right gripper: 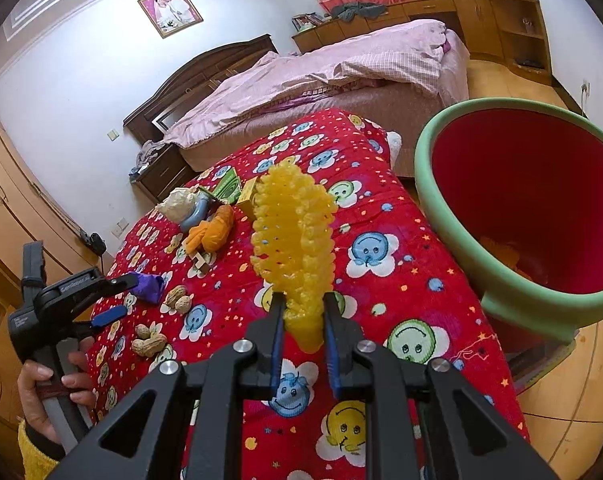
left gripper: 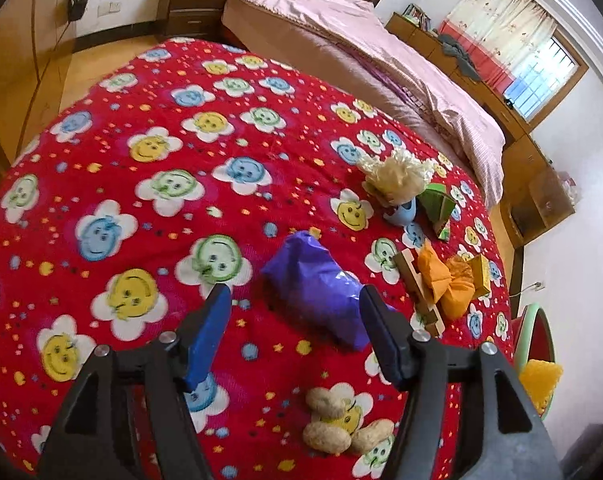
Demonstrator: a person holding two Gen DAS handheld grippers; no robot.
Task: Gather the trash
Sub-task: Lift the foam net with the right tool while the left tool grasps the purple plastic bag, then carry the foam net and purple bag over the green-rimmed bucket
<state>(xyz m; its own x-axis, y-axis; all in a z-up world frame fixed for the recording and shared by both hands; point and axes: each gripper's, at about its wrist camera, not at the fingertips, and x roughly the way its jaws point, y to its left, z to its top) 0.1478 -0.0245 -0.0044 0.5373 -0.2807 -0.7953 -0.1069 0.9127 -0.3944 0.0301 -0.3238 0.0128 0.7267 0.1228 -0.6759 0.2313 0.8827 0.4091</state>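
Purple wrapper [left gripper: 321,288] between open left tool [left gripper: 293,308] pads — peanuts [left gripper: 341,424] near

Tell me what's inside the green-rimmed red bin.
Inside the round green-rimmed red plastic bin, something orange-yellow lies at the bottom. The near wall hides the rest of the floor.

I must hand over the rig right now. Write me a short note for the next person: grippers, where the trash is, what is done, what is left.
Right gripper: shut on the yellow foam net, held up beside the green bin.
Left gripper: open, around the purple wrapper without pressing it.
Done: something orange already lies in the bin.
Left: drop the net in, then take the wrapper, the peanuts, the orange wrapper, the cream wrapper and the green carton, all on the red blanket.
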